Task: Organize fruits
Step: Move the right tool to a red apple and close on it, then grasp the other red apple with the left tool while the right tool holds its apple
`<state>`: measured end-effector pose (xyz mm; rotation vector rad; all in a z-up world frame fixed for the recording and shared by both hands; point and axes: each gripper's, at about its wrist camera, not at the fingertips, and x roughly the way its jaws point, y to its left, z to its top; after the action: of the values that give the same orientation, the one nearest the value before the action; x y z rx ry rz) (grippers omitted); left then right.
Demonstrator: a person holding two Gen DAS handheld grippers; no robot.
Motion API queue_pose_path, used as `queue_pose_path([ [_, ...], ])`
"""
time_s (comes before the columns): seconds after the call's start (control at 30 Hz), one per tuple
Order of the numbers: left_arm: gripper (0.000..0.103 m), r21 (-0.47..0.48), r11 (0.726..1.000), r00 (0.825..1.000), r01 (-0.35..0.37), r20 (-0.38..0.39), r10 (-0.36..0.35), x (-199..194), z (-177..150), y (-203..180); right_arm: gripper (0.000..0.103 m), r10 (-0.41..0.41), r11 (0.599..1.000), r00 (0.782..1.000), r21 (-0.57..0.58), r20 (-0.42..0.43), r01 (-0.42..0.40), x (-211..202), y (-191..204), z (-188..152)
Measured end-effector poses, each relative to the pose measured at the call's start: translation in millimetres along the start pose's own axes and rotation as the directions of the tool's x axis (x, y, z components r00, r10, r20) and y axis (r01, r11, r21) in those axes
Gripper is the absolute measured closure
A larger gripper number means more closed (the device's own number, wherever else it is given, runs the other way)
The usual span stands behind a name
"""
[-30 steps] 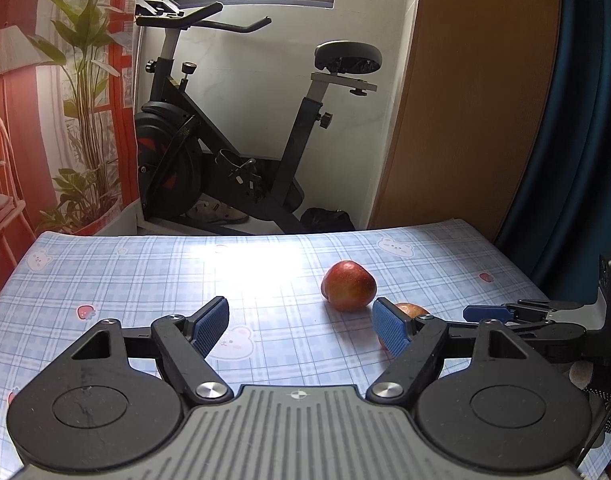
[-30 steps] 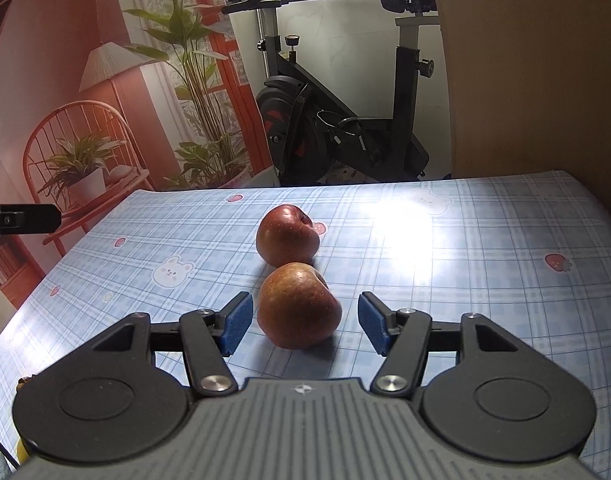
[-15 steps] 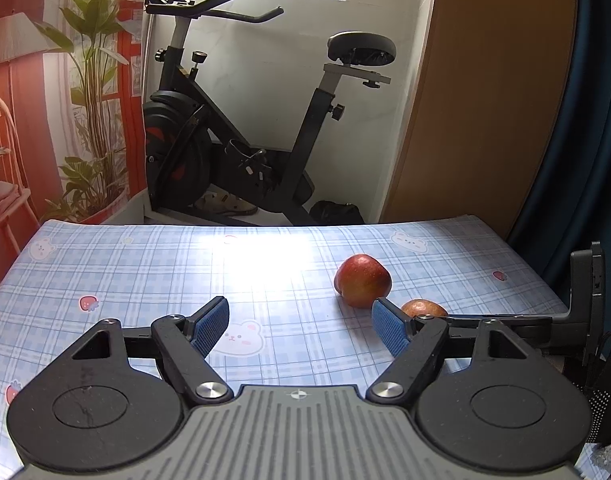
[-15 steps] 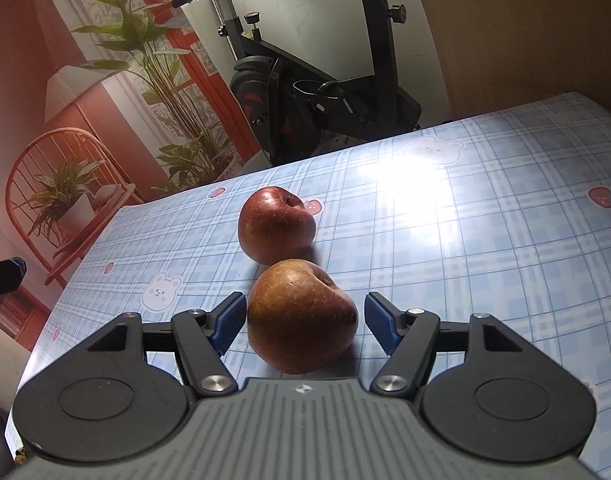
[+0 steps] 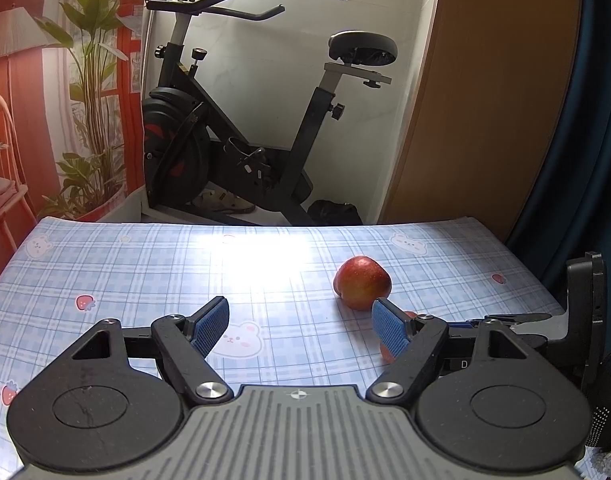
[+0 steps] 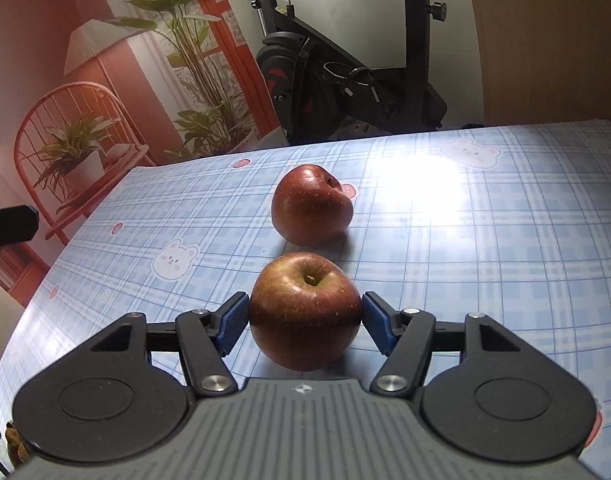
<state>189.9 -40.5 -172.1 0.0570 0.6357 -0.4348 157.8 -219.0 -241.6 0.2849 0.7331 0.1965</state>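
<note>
Closed in since the earlier frame, the right hand-held gripper [image 6: 305, 322] is clamped on the near apple [image 6: 305, 310]; the far apple [image 6: 311, 210] is left untouched on the tabletop [image 6: 485, 248], the left hand-held gripper [image 5: 303, 326] held open and empty.

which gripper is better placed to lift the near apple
Right. The right gripper has just closed its blue pads onto both sides of the near apple. The left gripper is open over bare tablecloth.

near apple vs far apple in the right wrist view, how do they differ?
The near apple sits upright, stem hollow up, between the right gripper pads, which have just closed onto its sides. The far apple lies tilted and free, untouched. The near apple shows yellowish patches; the far apple is darker red. Both rest on the checked tablecloth.
</note>
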Motion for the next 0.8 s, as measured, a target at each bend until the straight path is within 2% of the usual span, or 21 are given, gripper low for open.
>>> queue_pose_path([
  [0.17, 0.022, -0.004, 1.000, 1.000, 0.000, -0.008, 0.000, 1.7, -2.0, 1.4, 0.039, 0.030, 0.999, 0.999, -0.041, -0.027, -0.031, 4.0, 11.7, 2.2],
  [0.43, 0.022, -0.024, 1.000, 1.000, -0.001, -0.024, 0.001, 5.1, -1.0, 6.4, 0.039, 0.007, 0.997, 0.998, -0.082, -0.070, -0.012, 16.4, 16.7, 1.6],
  [0.8, 0.023, -0.041, 0.999, 0.999, -0.027, -0.035, 0.025, -3.7, -2.8, 19.9, 0.040, -0.013, 0.997, 0.998, -0.077, -0.066, 0.008, 7.0, 12.5, -4.2],
])
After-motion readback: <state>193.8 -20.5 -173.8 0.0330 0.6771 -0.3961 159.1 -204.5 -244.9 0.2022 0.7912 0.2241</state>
